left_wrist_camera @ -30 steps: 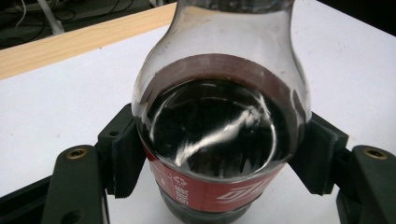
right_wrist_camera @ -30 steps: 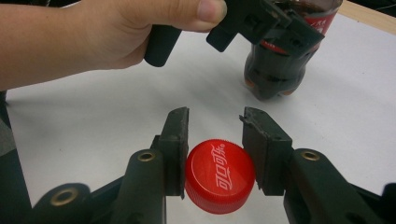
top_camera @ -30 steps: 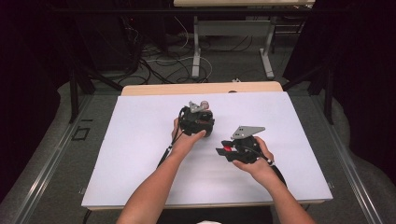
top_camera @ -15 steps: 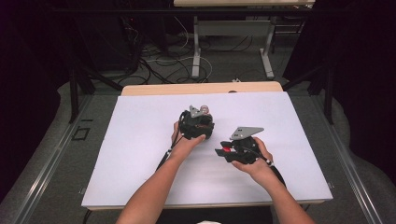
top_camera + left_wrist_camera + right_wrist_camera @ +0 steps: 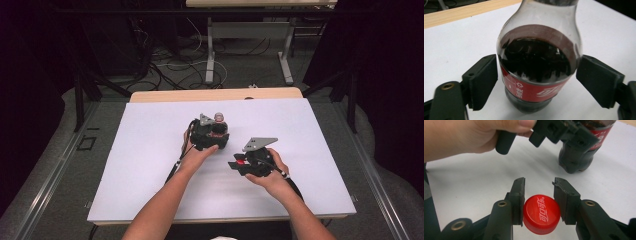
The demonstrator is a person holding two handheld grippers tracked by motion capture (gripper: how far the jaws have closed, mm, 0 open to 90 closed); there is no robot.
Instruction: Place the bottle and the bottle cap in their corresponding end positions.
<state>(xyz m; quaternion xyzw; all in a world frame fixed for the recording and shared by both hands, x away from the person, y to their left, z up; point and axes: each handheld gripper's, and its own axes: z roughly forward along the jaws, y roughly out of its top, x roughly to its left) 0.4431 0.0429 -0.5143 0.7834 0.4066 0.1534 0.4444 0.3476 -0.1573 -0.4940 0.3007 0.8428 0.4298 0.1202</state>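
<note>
A clear glossy plastic bottle [image 5: 537, 57] holding dark liquid is seen between the matt black jaws of the left gripper [image 5: 536, 82], a shiny red film label [image 5: 534, 91] being wrapped around its lower body. Between the matt, slightly worn black pads of the right gripper [image 5: 540, 200], a smooth red plastic cap [image 5: 541, 213] with a ribbed edge is gripped. Beneath both, a matt white paper-like table cover [image 5: 150, 150] is laid, and a bare pale wood edge [image 5: 165, 95] is shown beyond the jaws
</note>
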